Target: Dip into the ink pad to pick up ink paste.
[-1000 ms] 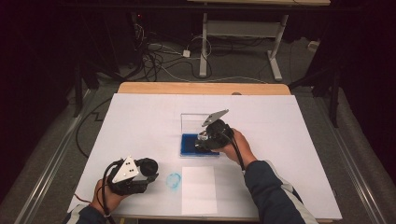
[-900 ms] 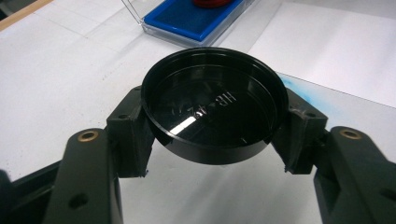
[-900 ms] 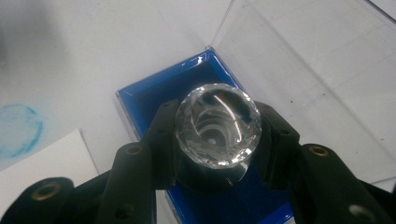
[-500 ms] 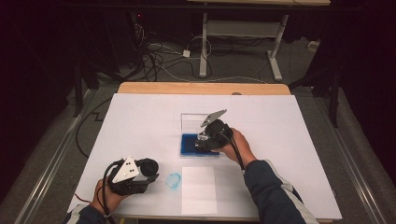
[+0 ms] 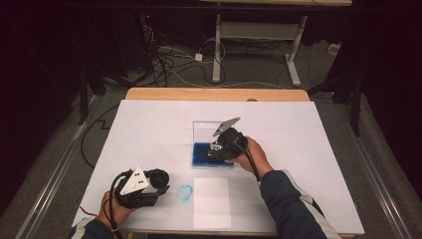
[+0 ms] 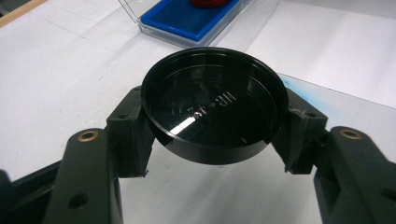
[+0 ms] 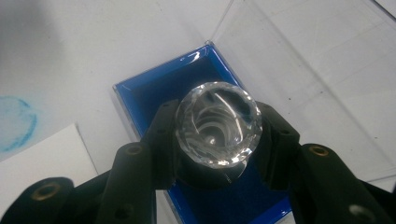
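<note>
My left gripper (image 5: pixel 160 187) rests at the table's front left, shut on a round black cap (image 6: pixel 214 107) held open side up between its pads. My right gripper (image 5: pixel 217 151) hovers over an open blue-lined case (image 5: pixel 201 154) at mid-table. It is shut on a clear faceted round piece (image 7: pixel 218 123) with a dark base, which stands just above the case's blue lining (image 7: pixel 149 91). The case's clear lid (image 7: pixel 303 60) lies open behind it. In the left gripper view, a red part (image 6: pixel 210 2) shows over the blue case (image 6: pixel 187 21).
A blue ring-shaped smudge (image 5: pixel 185 192) marks the white table cover (image 5: pixel 149 129) between the hands. A white paper sheet (image 5: pixel 212 201) lies at the front edge. Beyond the table's wooden far edge (image 5: pixel 214 93) are cables and desk legs on the floor.
</note>
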Demonstrator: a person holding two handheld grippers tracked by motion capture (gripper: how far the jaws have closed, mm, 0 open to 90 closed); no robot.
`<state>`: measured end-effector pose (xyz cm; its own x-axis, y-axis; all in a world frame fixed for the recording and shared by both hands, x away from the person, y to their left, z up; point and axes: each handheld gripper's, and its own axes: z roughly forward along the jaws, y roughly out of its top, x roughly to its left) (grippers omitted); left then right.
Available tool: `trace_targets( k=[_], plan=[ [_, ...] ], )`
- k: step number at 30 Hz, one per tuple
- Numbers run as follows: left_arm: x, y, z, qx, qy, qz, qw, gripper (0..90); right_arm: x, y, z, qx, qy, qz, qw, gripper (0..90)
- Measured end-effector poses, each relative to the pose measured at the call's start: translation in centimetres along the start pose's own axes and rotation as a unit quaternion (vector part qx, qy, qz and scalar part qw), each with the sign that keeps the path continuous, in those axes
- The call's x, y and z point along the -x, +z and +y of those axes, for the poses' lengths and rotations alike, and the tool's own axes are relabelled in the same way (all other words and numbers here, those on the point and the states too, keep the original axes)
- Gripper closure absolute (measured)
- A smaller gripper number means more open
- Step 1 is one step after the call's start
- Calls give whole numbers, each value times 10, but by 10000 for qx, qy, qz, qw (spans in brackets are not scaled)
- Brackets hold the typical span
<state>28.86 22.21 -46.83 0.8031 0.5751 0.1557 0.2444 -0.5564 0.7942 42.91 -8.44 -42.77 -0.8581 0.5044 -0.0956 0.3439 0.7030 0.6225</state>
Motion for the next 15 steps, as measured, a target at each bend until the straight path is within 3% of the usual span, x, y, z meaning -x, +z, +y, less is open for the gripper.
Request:
trace_targets(
  k=[15],
  plan=[
    [-1, -1, 0, 13, -9, -9, 10000, 365, 2, -1, 1, -79, -27, 24, 10000, 565]
  ],
)
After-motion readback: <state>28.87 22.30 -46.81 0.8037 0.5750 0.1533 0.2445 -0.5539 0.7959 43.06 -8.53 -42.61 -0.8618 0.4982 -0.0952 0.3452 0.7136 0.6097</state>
